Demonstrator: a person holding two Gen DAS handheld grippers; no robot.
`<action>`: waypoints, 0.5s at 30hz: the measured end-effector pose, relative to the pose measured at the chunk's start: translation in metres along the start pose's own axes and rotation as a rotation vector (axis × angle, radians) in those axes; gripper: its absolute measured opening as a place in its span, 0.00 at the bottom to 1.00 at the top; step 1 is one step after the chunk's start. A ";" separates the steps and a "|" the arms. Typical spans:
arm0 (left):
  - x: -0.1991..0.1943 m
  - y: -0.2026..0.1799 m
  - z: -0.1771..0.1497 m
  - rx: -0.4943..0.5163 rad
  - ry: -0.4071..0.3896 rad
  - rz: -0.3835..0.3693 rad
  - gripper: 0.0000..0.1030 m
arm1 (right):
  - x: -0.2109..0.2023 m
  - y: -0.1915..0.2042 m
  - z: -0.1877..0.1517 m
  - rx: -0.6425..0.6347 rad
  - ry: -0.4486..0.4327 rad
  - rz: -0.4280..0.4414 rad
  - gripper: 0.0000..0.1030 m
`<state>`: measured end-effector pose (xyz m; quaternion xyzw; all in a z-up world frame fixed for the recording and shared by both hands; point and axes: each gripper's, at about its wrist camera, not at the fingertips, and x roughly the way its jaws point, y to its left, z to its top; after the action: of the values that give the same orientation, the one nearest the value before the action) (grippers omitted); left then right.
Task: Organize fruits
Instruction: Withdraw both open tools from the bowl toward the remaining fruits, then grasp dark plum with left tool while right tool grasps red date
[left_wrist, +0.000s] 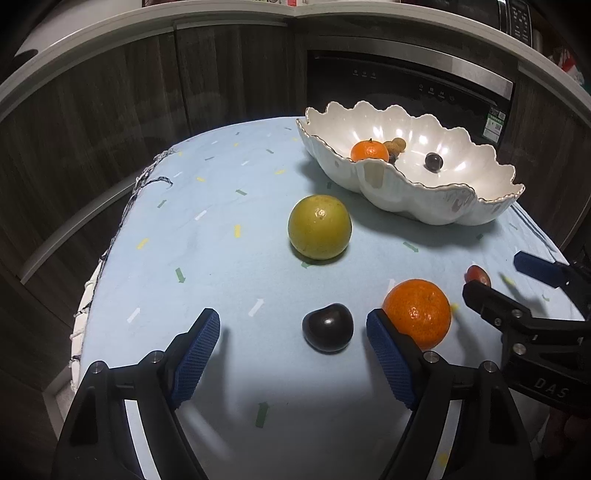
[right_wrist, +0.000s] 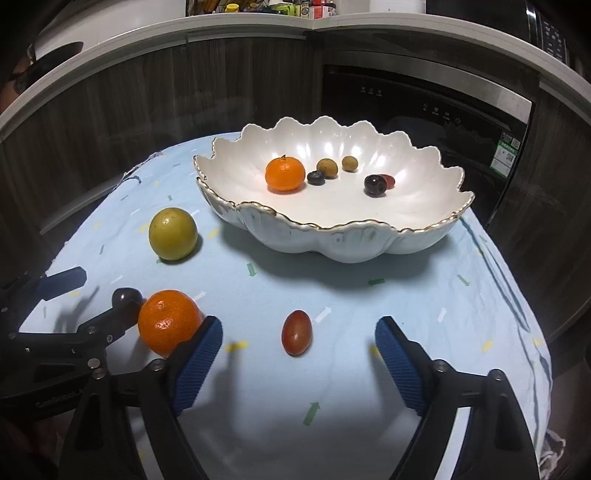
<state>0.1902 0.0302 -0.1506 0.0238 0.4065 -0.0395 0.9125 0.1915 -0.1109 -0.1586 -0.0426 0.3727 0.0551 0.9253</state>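
Right wrist view alone shows bowl's (right_wrist: 332, 243) two tan fruits (right_wrist: 327, 168), both grippers' fingers (left_wrist: 195, 343) apart

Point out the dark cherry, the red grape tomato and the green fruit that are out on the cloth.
dark cherry (left_wrist: 327, 327), left wrist view, middle of its glossy skin.
red grape tomato (right_wrist: 297, 332), right wrist view, centre of its body.
green fruit (right_wrist: 173, 233), right wrist view, centre of its front face.

The right hand-held gripper (right_wrist: 298, 334) is wide open around a small red fruit (right_wrist: 297, 332) on the blue cloth (right_wrist: 424, 288). A big orange (right_wrist: 168, 320) sits beside its left finger.
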 end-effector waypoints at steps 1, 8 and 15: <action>0.001 0.000 0.000 -0.002 0.001 -0.003 0.78 | 0.002 0.000 0.000 -0.001 0.003 0.003 0.75; 0.007 -0.005 0.000 -0.008 0.017 -0.035 0.66 | 0.012 -0.006 -0.001 0.020 0.017 0.005 0.67; 0.012 -0.008 -0.002 -0.003 0.022 -0.060 0.57 | 0.023 -0.010 -0.003 0.031 0.047 0.013 0.54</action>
<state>0.1957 0.0216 -0.1609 0.0106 0.4173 -0.0660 0.9063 0.2074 -0.1196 -0.1759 -0.0274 0.3956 0.0544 0.9164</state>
